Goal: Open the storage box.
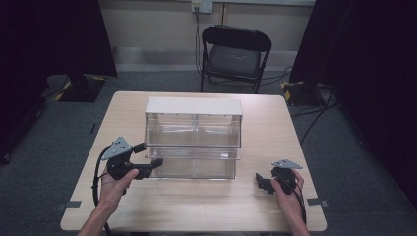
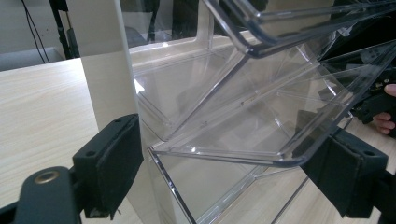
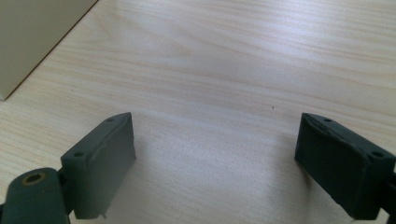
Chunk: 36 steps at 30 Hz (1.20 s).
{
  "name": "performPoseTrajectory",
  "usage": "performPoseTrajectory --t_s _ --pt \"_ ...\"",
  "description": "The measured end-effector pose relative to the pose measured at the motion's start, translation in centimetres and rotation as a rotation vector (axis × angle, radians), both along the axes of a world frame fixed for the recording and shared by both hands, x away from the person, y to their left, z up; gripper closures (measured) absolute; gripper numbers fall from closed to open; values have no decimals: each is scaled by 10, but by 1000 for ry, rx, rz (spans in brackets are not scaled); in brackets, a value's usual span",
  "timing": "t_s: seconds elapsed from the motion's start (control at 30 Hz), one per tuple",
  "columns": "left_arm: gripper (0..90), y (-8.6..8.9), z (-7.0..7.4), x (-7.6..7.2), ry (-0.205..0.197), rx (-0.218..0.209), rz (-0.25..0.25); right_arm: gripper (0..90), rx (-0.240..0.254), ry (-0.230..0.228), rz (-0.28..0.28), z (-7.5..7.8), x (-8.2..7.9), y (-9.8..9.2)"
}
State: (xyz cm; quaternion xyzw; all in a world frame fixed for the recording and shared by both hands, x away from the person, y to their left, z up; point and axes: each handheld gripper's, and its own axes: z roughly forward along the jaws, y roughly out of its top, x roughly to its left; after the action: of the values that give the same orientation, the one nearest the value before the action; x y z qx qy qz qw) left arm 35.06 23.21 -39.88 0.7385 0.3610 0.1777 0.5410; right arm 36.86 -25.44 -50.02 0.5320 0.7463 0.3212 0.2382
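Note:
A clear plastic bin cabinet (image 1: pixel 193 140) with a white top stands mid-table, two rows of see-through tilt bins. My left gripper (image 1: pixel 149 155) is at its lower left corner. In the left gripper view the jaws are open wide on either side of a clear bin's front lip (image 2: pixel 224 156), which is tilted outward; the pads (image 2: pixel 109 163) do not touch it. My right gripper (image 1: pixel 259 182) rests low over bare wood to the cabinet's right, open (image 3: pixel 215 158) with nothing between its fingers.
The light wooden table (image 1: pixel 206 201) has bare wood in front of and around the cabinet. A black folding chair (image 1: pixel 235 56) stands beyond the far edge. The cabinet's pale side panel (image 3: pixel 32 32) is at the right gripper view's upper left.

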Motion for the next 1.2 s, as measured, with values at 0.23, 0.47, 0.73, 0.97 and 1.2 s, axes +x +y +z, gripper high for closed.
performPoseTrajectory --t_s 0.23,0.47,0.73,0.97,1.2 --pt "154 -2 2 1 -4 2 -4 114 0 0 0 0 0 0" --pt "153 -2 4 3 -5 -11 -4 114 0 0 0 0 0 0" --pt "153 -4 6 4 -8 -13 -7 114 0 0 0 0 0 0" --pt "153 -4 7 5 -7 -16 -9 114 0 0 0 0 0 0" --pt "150 -4 7 6 -6 -18 -8 114 0 -1 0 0 0 0"
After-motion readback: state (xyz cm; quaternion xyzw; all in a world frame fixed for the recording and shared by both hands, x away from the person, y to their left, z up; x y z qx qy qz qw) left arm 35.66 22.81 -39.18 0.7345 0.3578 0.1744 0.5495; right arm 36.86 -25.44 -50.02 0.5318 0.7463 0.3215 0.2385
